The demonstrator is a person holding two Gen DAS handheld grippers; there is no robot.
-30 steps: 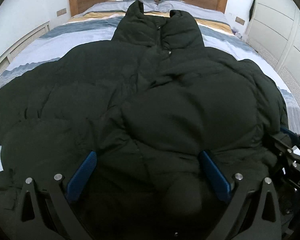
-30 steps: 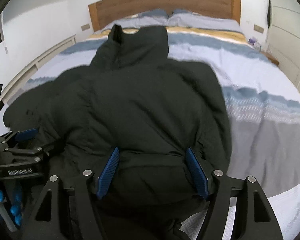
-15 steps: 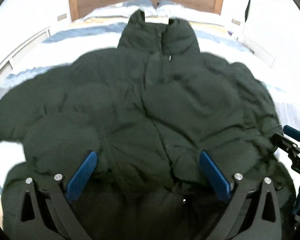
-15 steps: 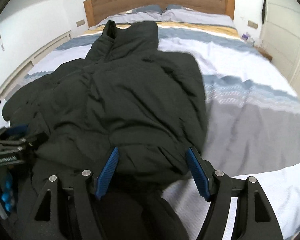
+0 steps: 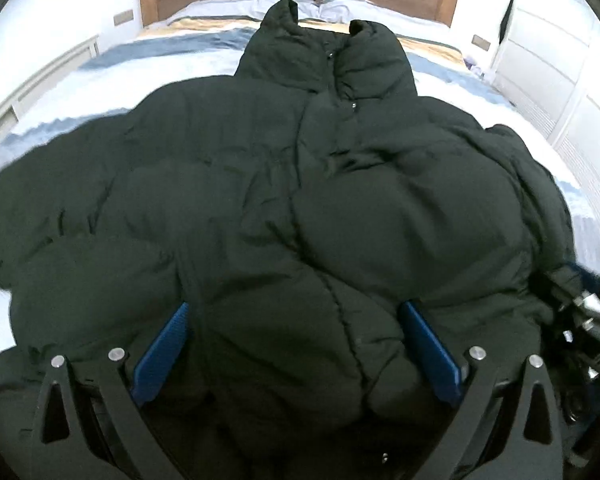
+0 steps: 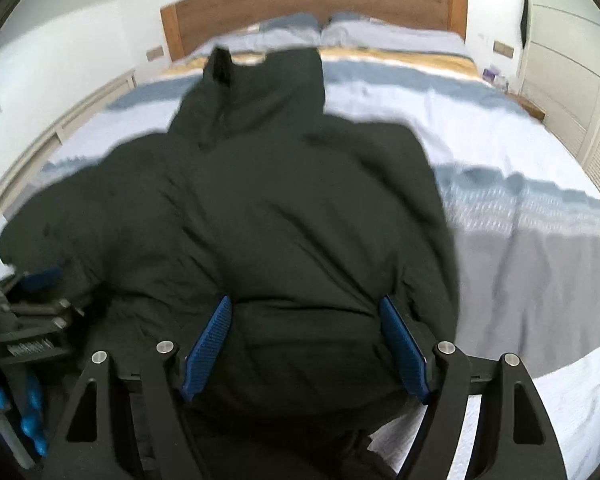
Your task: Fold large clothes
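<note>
While both the left gripper (image 5: 296, 344) and right gripper (image 6: 304, 344) stand spread wide around bunched hem fabric, the puffy black quilted down jacket (image 5: 260, 200) on the striped blue-and-white bed (image 6: 520, 200) looks barely folded, with most folds left.

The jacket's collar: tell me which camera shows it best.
The left wrist view. There the collar faces the camera, open, with its snaps visible. The right wrist view shows the collar blurred and from the side.

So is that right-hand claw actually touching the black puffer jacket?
Touching: in the right wrist view the jacket bulges between the right gripper, pressing against both blue pads.
</note>
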